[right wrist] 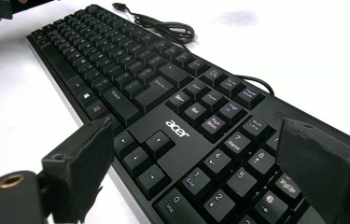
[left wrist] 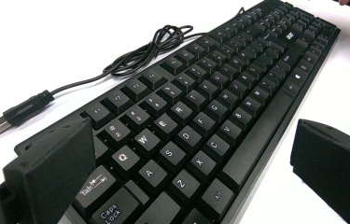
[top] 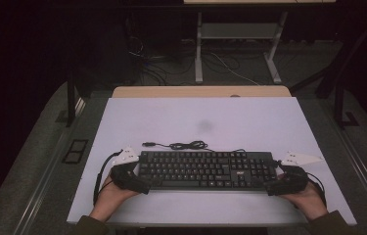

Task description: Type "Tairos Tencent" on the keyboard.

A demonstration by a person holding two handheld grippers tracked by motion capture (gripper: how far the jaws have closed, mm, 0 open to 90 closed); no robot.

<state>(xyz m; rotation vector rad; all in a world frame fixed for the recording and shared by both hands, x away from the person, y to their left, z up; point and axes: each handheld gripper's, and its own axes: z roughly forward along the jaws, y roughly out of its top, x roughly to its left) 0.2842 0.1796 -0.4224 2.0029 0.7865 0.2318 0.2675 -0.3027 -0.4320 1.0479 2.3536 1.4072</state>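
A white table top (top: 249, 122) sits in a dim room, with desk legs and loose cables on the dark floor beyond it. Near the table's front edge lies a black keyboard (top: 205, 170), flat, keys up. Its long axis runs across the table from the person's left to right; the number pad is at the right end, the Tab and Caps Lock keys at the left, and the space bar faces the person. Its cable (top: 186, 145) lies bunched just behind it and ends in a USB plug (left wrist: 4, 120).

The left gripper (top: 129, 178) straddles the left end with its jaws apart, one over the back corner, one off the front edge. The right gripper (top: 283, 183) likewise has its jaws spread around the number-pad end. Neither seems to press on the body yet.

The likely risks are these: a jaw could land on keys rather than the frame and slip; uneven lifting could tilt or twist the long body; the trailing cable could drag or snag
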